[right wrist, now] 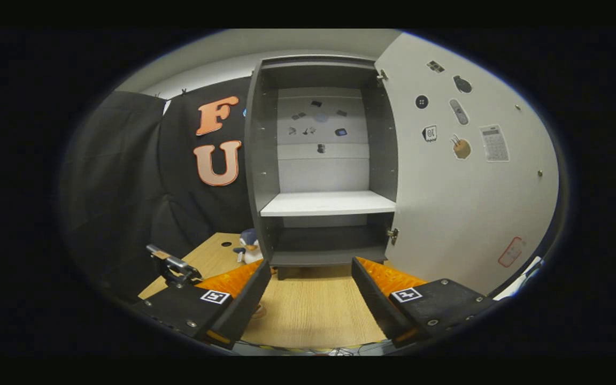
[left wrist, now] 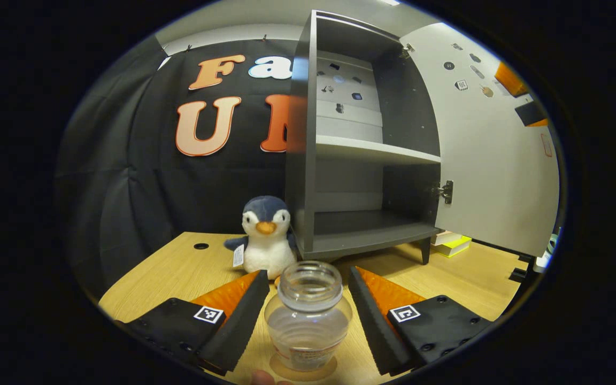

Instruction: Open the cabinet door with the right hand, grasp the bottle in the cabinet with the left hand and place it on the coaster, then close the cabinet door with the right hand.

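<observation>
A clear, capless plastic bottle (left wrist: 308, 315) stands upright on a round coaster (left wrist: 302, 370) between the left gripper's (left wrist: 308, 299) spread jaws, untouched. Beyond them, a plush penguin (left wrist: 264, 235) and an open grey cabinet (left wrist: 364, 144) stand on the wooden tabletop (left wrist: 179, 267).

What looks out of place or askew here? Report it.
Nothing is spilled or damaged. The clear plastic bottle stands upright on the round coaster with no cap on, between the left gripper's open fingers. The grey cabinet's white door hangs wide open, both shelves bare. The plush penguin sits upright beside the cabinet.
</observation>
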Demonstrator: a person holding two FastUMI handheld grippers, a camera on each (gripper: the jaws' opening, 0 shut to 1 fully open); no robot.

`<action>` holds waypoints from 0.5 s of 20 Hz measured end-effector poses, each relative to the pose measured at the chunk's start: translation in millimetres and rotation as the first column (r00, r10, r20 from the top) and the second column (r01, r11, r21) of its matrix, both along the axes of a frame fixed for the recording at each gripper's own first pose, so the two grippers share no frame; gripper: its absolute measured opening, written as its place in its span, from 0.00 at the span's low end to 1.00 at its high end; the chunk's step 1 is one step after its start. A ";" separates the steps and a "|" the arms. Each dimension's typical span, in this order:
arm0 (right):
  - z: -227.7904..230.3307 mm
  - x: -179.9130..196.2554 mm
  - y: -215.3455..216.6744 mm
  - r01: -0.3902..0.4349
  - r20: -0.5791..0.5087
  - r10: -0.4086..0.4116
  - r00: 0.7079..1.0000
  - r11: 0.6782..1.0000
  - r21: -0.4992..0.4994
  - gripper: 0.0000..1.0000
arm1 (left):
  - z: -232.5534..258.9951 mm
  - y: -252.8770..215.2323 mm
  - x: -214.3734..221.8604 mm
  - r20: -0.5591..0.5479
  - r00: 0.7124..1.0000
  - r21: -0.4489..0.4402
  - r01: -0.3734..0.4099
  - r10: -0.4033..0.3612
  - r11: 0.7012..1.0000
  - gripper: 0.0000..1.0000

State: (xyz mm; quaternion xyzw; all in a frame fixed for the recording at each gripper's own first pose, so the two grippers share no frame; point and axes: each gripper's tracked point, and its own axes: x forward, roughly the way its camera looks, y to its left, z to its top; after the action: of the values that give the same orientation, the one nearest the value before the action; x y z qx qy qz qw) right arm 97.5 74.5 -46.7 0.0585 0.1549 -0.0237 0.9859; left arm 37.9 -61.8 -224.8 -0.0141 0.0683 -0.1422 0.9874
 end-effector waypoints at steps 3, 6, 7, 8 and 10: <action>11.4 -6.4 -8.9 0.011 0.035 -0.009 0.999 0.998 -0.057 0.94 | 25.5 -4.5 2.0 0.034 0.999 0.007 0.012 -0.013 1.000 0.97; 27.8 -13.7 -18.7 0.028 0.079 -0.022 0.997 0.997 -0.075 0.94 | 52.6 -11.2 -0.6 0.049 0.998 0.004 0.035 -0.035 0.999 0.97; 30.9 -16.5 -22.5 0.038 0.091 -0.031 0.995 0.996 -0.079 0.91 | 61.5 -12.9 -1.5 0.052 0.998 -0.002 0.038 -0.038 0.999 0.97; 34.8 -18.6 -28.0 0.049 0.102 -0.040 0.994 0.995 -0.084 0.94 | 70.8 -14.0 -3.4 0.052 0.998 -0.010 0.039 -0.039 0.999 0.97; 38.7 -24.6 -36.6 0.067 0.114 -0.058 0.992 0.994 -0.084 0.94 | 88.8 -17.1 -7.0 0.047 0.998 -0.026 0.047 -0.046 0.999 0.97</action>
State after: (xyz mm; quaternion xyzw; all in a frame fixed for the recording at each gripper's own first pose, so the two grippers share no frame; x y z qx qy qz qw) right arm 73.0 37.9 -8.1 0.0212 0.0964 -0.0580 0.9934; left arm 30.9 -78.8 -136.0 -0.0227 0.0439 -0.1664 0.9848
